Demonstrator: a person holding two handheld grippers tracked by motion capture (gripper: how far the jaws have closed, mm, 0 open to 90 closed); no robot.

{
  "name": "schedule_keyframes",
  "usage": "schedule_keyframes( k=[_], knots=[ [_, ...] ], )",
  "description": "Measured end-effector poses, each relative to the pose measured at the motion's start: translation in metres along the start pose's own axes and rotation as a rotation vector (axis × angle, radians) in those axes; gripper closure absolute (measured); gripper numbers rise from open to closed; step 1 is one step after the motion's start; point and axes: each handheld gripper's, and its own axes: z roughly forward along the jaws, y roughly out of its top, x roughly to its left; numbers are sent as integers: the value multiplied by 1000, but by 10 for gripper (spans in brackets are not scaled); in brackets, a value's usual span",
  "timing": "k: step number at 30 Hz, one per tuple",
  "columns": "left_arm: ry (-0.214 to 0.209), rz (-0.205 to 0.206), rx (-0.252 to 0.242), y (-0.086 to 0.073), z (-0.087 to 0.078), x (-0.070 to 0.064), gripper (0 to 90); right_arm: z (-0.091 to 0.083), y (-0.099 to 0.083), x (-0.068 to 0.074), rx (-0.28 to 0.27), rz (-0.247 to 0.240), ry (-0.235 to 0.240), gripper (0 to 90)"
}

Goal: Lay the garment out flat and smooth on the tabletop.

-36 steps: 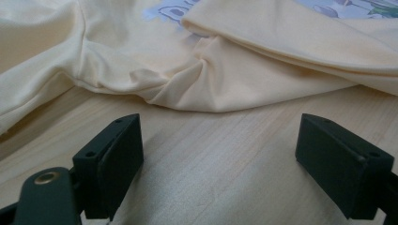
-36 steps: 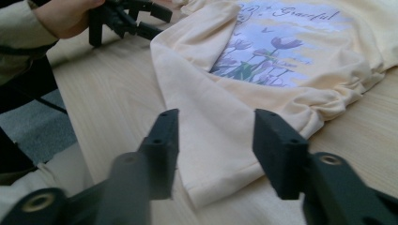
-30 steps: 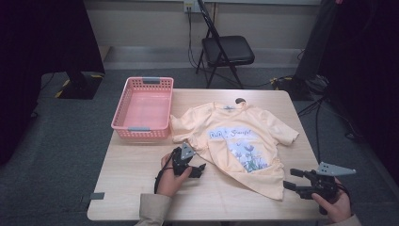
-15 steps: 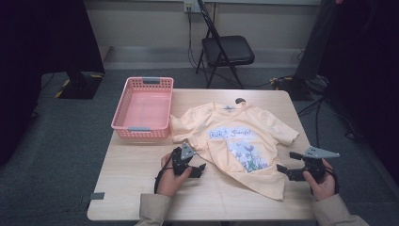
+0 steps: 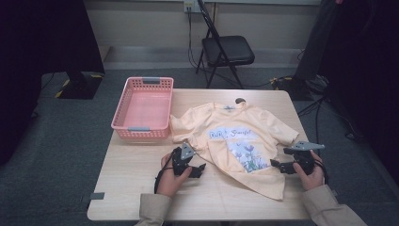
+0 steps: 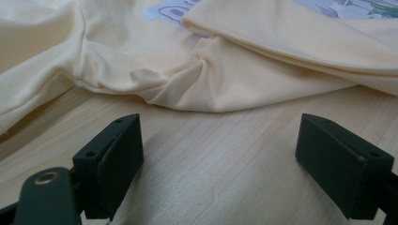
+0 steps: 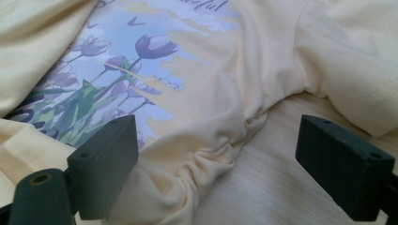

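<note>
Both grippers wide open at the T-shirt's edges, nothing held yet.

Left to right: pink basket (image 5: 142, 107) sits clear; my left gripper (image 5: 196, 169), jaws wide, is just short of the bunched hem of the yellow T-shirt (image 5: 235, 141) lying flat on the table (image 5: 136, 188). My right gripper (image 5: 278, 165), also wide, straddles rumpled side fabric. Risks: left closes on bare wood; right probably pinches several layers, dragging the shirt crooked.

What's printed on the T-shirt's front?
Purple tulips on pale blue, on the T-shirt; clearest in the right gripper view.
</note>
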Motion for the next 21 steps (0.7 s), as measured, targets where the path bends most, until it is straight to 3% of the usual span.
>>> schedule_keyframes(
  k=[11, 21],
  knots=[
    [0, 0, 0, 0, 0, 0, 149, 7, -4, -2, 63, -16, 7, 124],
    [0, -2, 1, 0, 0, 0, 149, 8, -4, -1, 69, -24, 0, 122]
  ],
)
